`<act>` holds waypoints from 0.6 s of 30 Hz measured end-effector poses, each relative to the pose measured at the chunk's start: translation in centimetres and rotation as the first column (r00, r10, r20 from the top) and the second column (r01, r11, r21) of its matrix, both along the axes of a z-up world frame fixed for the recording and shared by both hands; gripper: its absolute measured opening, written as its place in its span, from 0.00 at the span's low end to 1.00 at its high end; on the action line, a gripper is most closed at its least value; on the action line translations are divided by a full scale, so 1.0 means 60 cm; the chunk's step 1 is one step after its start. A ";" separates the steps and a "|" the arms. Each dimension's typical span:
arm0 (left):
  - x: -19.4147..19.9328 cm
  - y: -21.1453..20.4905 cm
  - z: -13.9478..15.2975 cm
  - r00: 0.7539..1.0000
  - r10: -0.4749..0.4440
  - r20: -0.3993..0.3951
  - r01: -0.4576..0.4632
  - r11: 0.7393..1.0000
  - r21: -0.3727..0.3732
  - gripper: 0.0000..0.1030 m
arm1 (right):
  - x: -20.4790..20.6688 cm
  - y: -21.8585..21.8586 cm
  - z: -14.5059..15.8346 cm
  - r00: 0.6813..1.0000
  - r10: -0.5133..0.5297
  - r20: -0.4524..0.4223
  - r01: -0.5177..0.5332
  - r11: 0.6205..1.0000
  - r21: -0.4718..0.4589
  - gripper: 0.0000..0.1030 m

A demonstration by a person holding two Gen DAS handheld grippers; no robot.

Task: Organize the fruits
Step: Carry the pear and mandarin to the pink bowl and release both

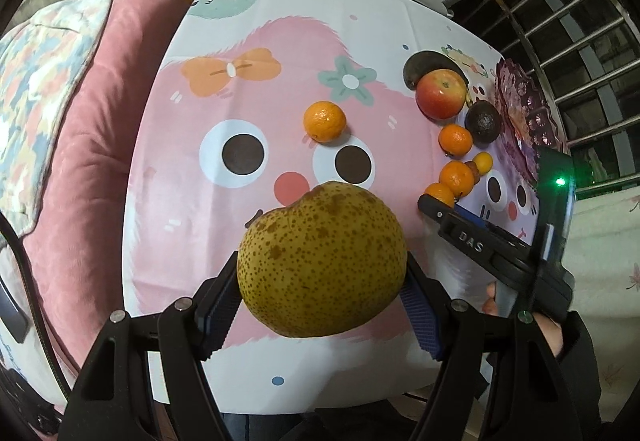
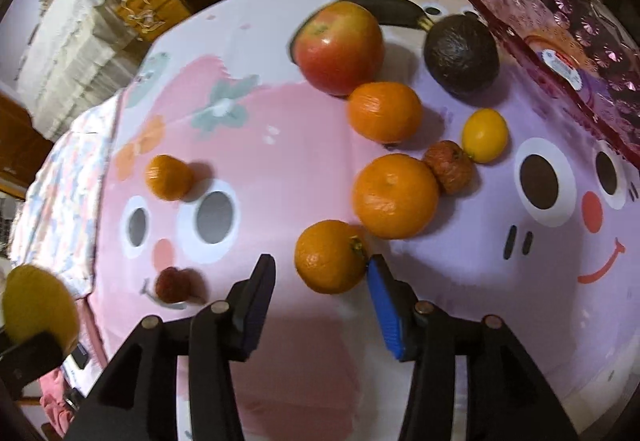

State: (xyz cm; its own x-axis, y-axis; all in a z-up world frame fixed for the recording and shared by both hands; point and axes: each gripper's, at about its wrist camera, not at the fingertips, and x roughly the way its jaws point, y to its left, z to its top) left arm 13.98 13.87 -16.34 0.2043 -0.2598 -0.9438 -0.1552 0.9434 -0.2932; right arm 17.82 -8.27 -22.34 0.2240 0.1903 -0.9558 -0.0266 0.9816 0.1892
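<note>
The left gripper (image 1: pixel 320 293) is closed on a large speckled brown pear (image 1: pixel 320 261), one blue-ribbed pad against each flank, and holds it above the cartoon-print tablecloth (image 1: pixel 248 41). The right gripper (image 2: pixel 322 281) stands wide open with nothing in it, its right pad just touching the stem side of the nearest tangerine (image 2: pixel 330 256) while its left finger stands clear of the fruit. The step in hand looks like two moves at once: carrying the pear toward the fruit gathered by the purple patterned plate (image 1: pixel 520 109), and taking up that tangerine. To do it well, I would centre the right fingers so both pads meet the tangerine at its widest part before closing, since a one-sided touch is likely to roll it into the bigger tangerine (image 2: pixel 395 195) just behind. The pear should travel level and be set down gently, as it bulges well beyond the pads and could pivot. Beyond lie another tangerine (image 2: pixel 384 112), a red apple (image 2: pixel 340 47), a dark avocado (image 2: pixel 462 55), a small yellow citrus (image 2: pixel 485 135) touching a wrinkled reddish fruit (image 2: pixel 449 167), and a dark curved fruit (image 1: pixel 424 63) behind the apple that I cannot identify. One tangerine (image 1: pixel 324 121) sits alone, well apart from the group, ahead of the pear. A small red fruit (image 2: pixel 173 283) lies left of the right gripper.
</note>
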 end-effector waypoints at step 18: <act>0.047 -0.066 0.048 0.998 0.055 0.043 -0.056 0.998 0.036 0.70 | 0.008 -0.046 0.032 0.996 0.072 -0.048 -0.066 0.990 0.123 0.37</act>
State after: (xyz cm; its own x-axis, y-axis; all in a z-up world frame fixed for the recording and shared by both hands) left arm 16.79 9.94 -13.48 0.2568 -0.2121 -0.9429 -0.1962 0.9439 -0.2658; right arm 18.28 -11.04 -20.39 0.1568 0.3187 -0.9348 -0.0803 0.9475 0.3095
